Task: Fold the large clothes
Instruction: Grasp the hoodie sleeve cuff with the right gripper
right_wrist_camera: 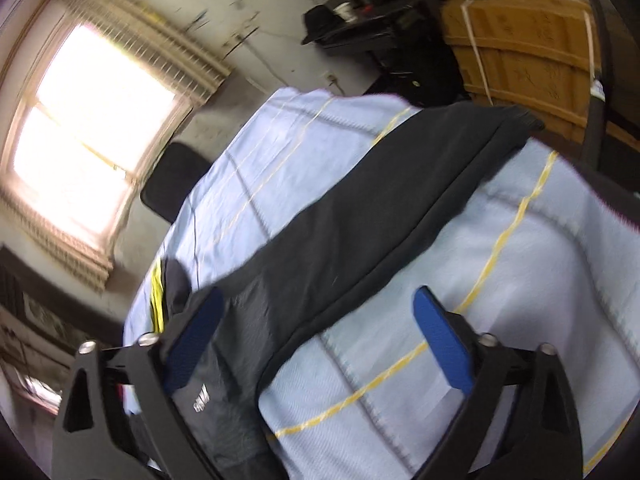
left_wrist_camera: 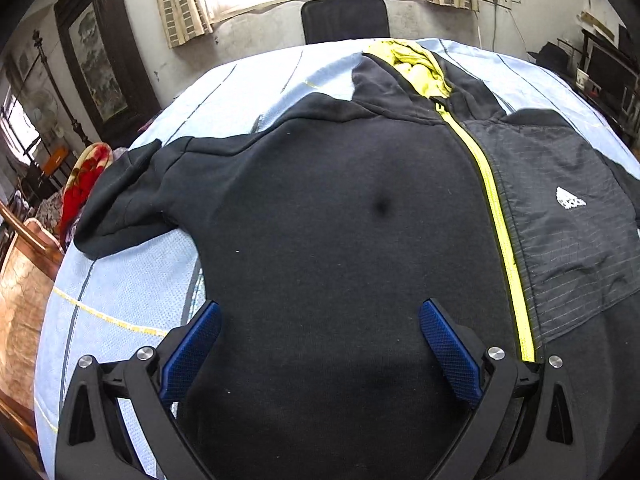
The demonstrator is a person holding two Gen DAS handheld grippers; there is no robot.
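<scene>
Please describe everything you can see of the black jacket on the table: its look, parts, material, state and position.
The black jacket lies spread flat, front up, on a light blue cloth covering the table. It looks like soft fleece, with a thinner grey patterned panel bearing a white logo. A yellow-green zipper is closed; the hood shows yellow lining. One sleeve stretches out across the cloth. Both claws, left and right, are open above it, gripping nothing.
</scene>
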